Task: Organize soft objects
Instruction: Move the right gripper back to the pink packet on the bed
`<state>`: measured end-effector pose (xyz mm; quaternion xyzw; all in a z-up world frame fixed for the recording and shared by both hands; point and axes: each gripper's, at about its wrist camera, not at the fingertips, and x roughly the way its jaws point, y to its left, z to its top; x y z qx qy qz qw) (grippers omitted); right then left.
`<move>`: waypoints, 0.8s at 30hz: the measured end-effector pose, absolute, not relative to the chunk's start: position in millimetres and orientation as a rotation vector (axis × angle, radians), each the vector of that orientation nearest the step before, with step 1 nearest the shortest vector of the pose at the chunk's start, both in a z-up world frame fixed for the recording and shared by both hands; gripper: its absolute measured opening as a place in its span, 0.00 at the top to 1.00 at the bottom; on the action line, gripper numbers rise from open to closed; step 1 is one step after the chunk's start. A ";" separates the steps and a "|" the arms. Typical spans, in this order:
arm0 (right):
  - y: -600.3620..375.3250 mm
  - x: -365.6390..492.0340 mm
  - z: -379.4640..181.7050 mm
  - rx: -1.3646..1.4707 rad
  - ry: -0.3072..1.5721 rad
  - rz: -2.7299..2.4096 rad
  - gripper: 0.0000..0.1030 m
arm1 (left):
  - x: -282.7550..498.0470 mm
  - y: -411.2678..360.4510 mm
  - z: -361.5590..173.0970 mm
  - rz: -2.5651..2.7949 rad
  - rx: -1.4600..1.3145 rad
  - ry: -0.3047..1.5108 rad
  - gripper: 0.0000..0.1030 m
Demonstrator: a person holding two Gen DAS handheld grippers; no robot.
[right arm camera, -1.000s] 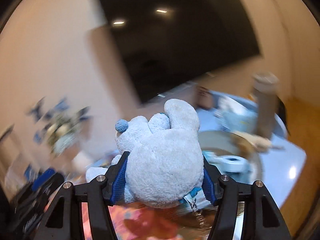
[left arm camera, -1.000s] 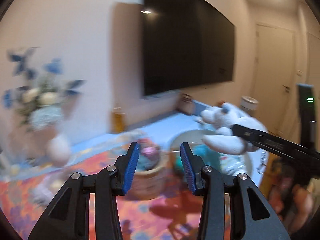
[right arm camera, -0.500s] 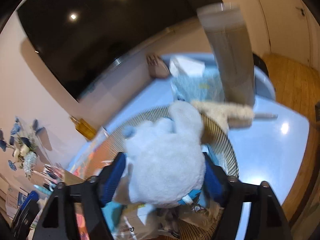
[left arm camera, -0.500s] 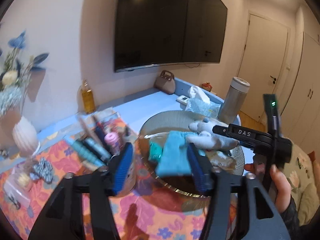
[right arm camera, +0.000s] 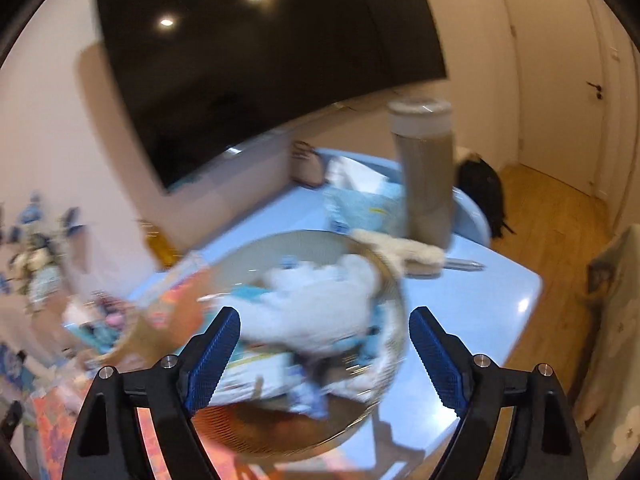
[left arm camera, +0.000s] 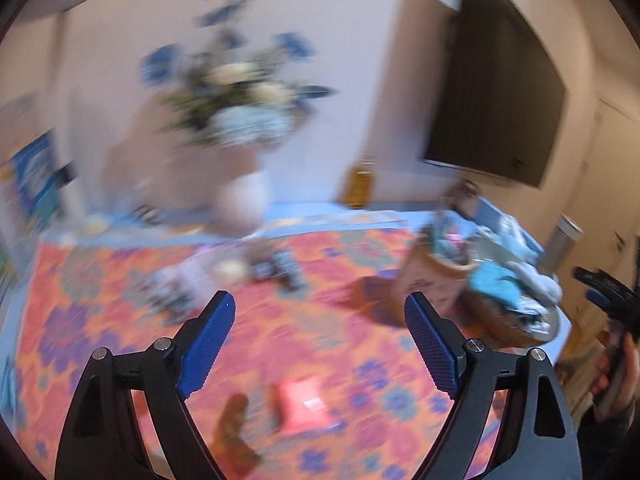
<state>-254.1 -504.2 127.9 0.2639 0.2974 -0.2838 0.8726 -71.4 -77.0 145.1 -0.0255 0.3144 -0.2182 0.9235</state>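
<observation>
One fluffy white plush toy (right arm camera: 320, 308) fills the round ribbed bowl (right arm camera: 280, 436).

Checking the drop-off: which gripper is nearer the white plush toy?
Right. The right gripper hangs open just above the white plush toy in the basket; the left gripper faces the floral mat, well aside.

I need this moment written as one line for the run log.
left claw: open, empty | right claw: just opened, off white plush toy | toy: in round basket | table
</observation>
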 end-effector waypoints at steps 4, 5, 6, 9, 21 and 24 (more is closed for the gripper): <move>-444.8 -249.8 153.9 0.519 0.544 -0.414 0.09 | -70.0 -26.6 127.5 -0.341 -0.105 0.677 0.17; -431.9 -245.8 157.0 0.507 0.534 -0.370 0.05 | -68.8 -16.6 121.5 -0.318 -0.112 0.688 0.17; -415.2 -243.2 160.5 0.493 0.525 -0.323 0.04 | -67.1 -7.5 114.4 -0.292 -0.109 0.699 0.16; -352.5 -227.4 163.9 0.396 0.530 -0.177 0.00 | -60.7 6.6 90.8 -0.209 -0.051 0.732 0.16; -200.9 -148.4 69.3 0.228 0.834 0.123 0.00 | -33.3 27.9 12.0 -0.156 0.021 0.890 0.16; -187.1 -138.9 53.9 0.195 0.859 0.139 0.00 | -27.1 30.1 7.2 -0.163 -0.005 0.925 0.16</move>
